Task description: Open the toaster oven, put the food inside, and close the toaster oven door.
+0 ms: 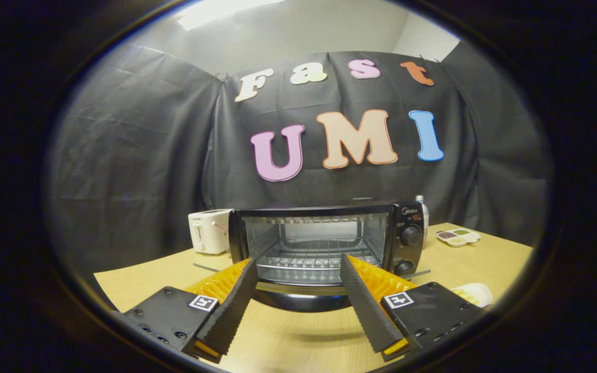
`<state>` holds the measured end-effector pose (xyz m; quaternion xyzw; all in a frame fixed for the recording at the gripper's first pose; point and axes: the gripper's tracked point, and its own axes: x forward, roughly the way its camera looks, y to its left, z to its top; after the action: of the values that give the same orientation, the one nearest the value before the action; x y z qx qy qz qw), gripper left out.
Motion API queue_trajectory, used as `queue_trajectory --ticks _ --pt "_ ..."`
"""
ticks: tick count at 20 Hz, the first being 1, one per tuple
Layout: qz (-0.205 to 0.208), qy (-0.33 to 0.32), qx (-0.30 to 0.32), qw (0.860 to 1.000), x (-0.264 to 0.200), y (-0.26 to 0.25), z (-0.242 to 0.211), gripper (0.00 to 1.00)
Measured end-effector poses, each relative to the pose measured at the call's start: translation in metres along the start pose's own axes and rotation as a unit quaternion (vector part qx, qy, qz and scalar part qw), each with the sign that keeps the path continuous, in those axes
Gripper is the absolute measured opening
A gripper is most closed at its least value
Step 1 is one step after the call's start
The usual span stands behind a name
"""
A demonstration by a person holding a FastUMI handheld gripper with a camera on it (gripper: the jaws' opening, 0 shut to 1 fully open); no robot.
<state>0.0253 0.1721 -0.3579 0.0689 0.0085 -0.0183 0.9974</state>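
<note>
A black toaster oven (404, 235) stands on the wooden table (298, 342), straight ahead of my fingers. Its door (298, 299) is folded down toward me, and the wire rack (309, 259) inside is bare. My gripper (298, 260) is open, with nothing between its fingers; the tips frame the oven's mouth just above the lowered door. A white dish (474, 294) holding pale yellow food lies on the table to the right of the right finger.
A white pop-up toaster (209, 230) sits to the left of the oven. A small divided dish (458, 237) with dark and green fillings lies right of the oven, and a bottle (422, 206) stands behind the oven's right corner. Black cloth walls close the booth.
</note>
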Motion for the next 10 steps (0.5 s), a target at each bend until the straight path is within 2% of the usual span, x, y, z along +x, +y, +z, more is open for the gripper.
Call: queue_trajectory --ticks 10 --pt "0.03 0.112 0.054 0.992 -0.021 0.0 -0.04 1.0"
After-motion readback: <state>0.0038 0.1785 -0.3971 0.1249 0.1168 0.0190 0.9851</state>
